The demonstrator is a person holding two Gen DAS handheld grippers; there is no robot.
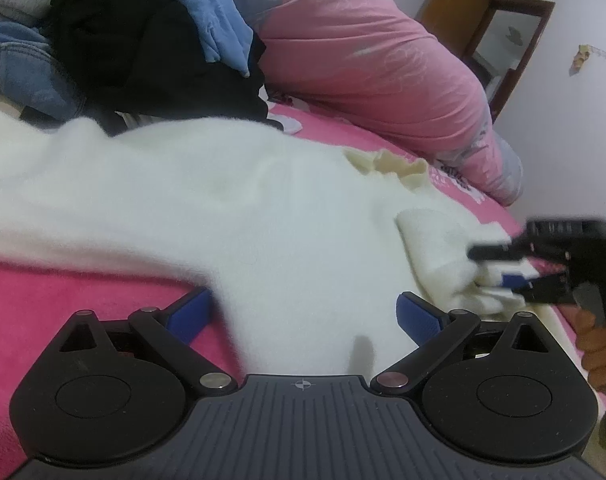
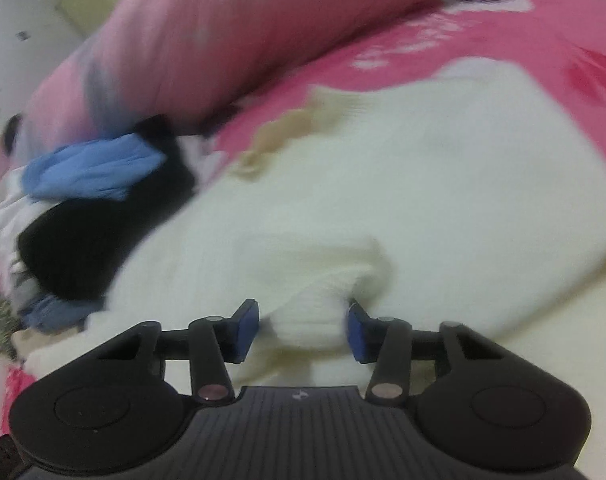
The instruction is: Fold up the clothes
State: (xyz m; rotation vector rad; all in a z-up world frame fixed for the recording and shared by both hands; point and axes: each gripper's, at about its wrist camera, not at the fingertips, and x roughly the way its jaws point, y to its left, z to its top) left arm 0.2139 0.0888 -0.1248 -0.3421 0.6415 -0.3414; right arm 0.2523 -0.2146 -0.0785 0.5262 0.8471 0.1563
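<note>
Left wrist view: white sweater (image 1: 231, 208) is spread on the pink bedsheet (image 1: 63, 292), one sleeve already laid over its body. Left gripper (image 1: 303, 316) is held wide, nothing pinched. Beyond the sweater, a pile of clothes (image 1: 135, 40) remains unfolded.

Right wrist view: right gripper (image 2: 303, 330) is seen half-open around a sweater fold, pads apparently not pressing. Folding is judged barely begun.

White fuzzy knit sweater (image 1: 231, 200) lies spread on pink bedspread (image 1: 43, 300). Pile of black, blue and denim clothes (image 1: 143, 40) sits behind it. Pink rolled duvet (image 1: 363, 60) lies right of the pile.
</note>
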